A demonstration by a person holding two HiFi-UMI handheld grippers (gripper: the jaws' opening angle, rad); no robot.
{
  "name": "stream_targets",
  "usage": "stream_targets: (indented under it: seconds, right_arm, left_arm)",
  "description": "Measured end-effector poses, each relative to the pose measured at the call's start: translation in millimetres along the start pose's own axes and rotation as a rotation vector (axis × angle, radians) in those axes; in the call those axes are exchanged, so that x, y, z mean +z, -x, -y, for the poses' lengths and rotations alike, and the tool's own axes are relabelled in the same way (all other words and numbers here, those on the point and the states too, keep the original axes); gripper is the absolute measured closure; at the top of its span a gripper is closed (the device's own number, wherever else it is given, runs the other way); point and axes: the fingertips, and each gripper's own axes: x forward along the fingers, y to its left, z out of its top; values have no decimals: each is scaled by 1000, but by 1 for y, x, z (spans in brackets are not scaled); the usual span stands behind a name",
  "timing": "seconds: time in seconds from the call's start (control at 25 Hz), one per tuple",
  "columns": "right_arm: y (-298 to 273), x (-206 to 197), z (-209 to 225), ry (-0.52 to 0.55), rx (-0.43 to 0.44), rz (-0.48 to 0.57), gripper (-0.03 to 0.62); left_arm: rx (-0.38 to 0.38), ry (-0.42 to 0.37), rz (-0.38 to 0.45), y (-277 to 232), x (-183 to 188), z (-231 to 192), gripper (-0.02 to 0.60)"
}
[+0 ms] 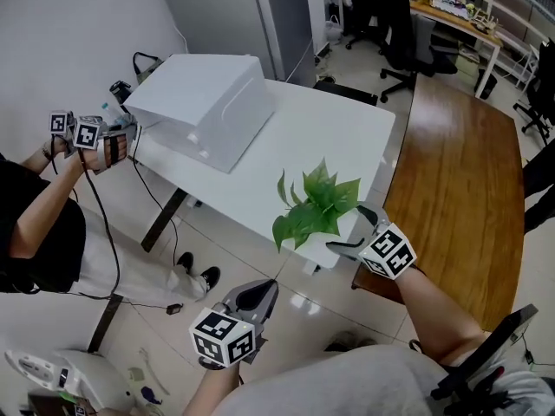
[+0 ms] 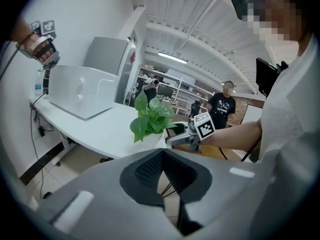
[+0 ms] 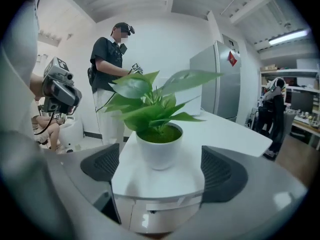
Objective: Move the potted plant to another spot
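Note:
The potted plant [image 1: 314, 206], green leaves in a small white pot [image 3: 160, 151], stands on the near corner of the white table [image 1: 329, 137]. My right gripper [image 1: 351, 230] is open at that corner. Its dark pads [image 3: 222, 174] stand either side of the pot, apart from it. In the left gripper view the plant [image 2: 150, 119] and the right gripper [image 2: 177, 134] show side by side. My left gripper [image 1: 258, 291] hangs over the floor, left of and nearer than the plant. It is shut with nothing in it, and the right gripper view shows it [image 3: 60, 91] at the left.
A large white box [image 1: 204, 107] lies on the far left part of the table. A brown wooden table [image 1: 460, 189] adjoins on the right. Another person [image 1: 52, 224] with grippers stands left of the table. Office chairs [image 1: 399, 33] stand at the back.

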Motion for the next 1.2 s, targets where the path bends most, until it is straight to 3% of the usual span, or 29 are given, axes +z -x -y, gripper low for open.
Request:
stream_targets:
  seconds: [0.24,0.36,0.44,0.6,0.84,1.2]
  right_arm:
    - [82,40,-13,-46,-83,162,357]
    - [120,52,-23,-38,-88,187,461]
    - [143,56,-32,-60,-76,205,579]
    - [200,56,-43,-134,-78,249,589]
    - [270,6,-56,-230,-150,239,588]
    - [360,-39,-135,-274,-189,273,589]
  left_arm:
    - [-109,-46,37,-28,25,22,588]
    - [-178,-60,42,-49,29,42,588]
    - [-226,-73,36,-61,28,60,588]
    - [-299,-106,15,-78,23,96,588]
    - [-360,-158,-9,-89,8,153,588]
    - [-402,-239,-11,-43,-33,270,588]
